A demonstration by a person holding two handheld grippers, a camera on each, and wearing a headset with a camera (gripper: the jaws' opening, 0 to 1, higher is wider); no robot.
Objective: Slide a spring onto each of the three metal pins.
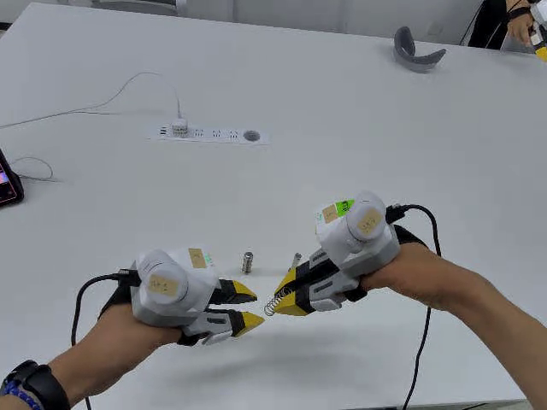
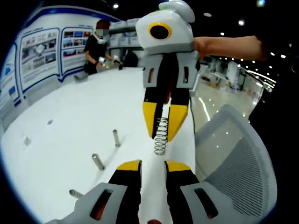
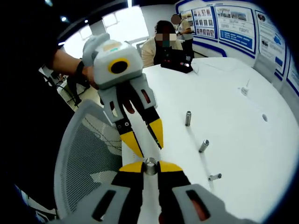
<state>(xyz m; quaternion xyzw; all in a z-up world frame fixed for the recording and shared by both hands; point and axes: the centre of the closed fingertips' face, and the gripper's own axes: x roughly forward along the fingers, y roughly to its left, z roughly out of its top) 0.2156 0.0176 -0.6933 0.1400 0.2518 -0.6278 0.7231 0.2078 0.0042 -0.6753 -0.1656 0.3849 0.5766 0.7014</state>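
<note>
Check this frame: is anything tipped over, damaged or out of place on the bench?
One pin appears to lie on its side, while the other two pins stand upright. The right tool holds a spring; nothing else stands out.

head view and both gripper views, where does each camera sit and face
Head view: on the person's head, looking down at the table; both arms, left gripper and right gripper show.
Left gripper view: on the left gripper, facing the right gripper holding the spring; own open jaws below.
Right gripper view: on the right gripper, facing the left gripper; own jaws clamp the spring.
Shared: both gripper views show three pins.
</note>
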